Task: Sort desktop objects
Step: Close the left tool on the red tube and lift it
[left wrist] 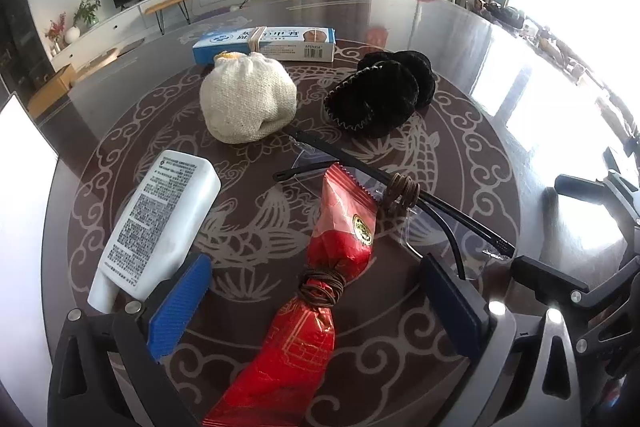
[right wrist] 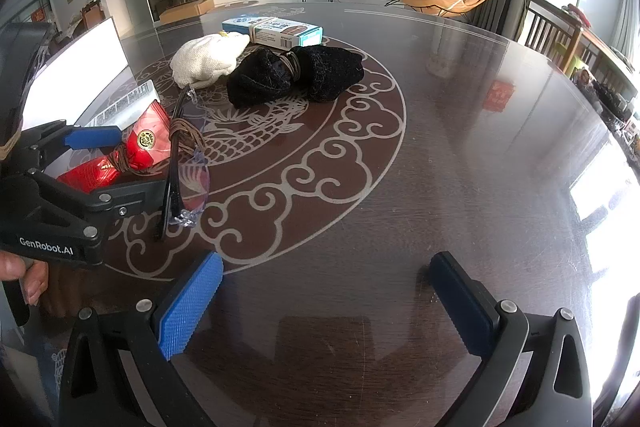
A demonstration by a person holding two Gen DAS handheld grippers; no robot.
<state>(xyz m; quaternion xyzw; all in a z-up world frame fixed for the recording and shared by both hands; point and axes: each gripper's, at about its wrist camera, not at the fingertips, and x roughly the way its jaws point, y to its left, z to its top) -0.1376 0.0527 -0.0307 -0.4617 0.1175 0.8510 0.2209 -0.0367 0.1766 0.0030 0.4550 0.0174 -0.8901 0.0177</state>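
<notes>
Left wrist | left claw (left wrist: 316, 303) spread wide | red packet (left wrist: 304, 291) between fingers, untouched | right claw (right wrist: 324, 303) spread, empty

Blown-out window glare on the glossy table (right wrist: 460, 155), fisheye-curved dark edges.

- Left gripper (left wrist: 316, 307): jaws spread wide, low over the table (left wrist: 460, 39), held level.
- Right gripper (right wrist: 324, 303): jaws spread wide, empty, above the table.

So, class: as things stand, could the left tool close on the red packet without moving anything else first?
Probably yes. The left tool is open and already straddles the red packet. The white bottle and glasses lie just outside its fingers.
</notes>
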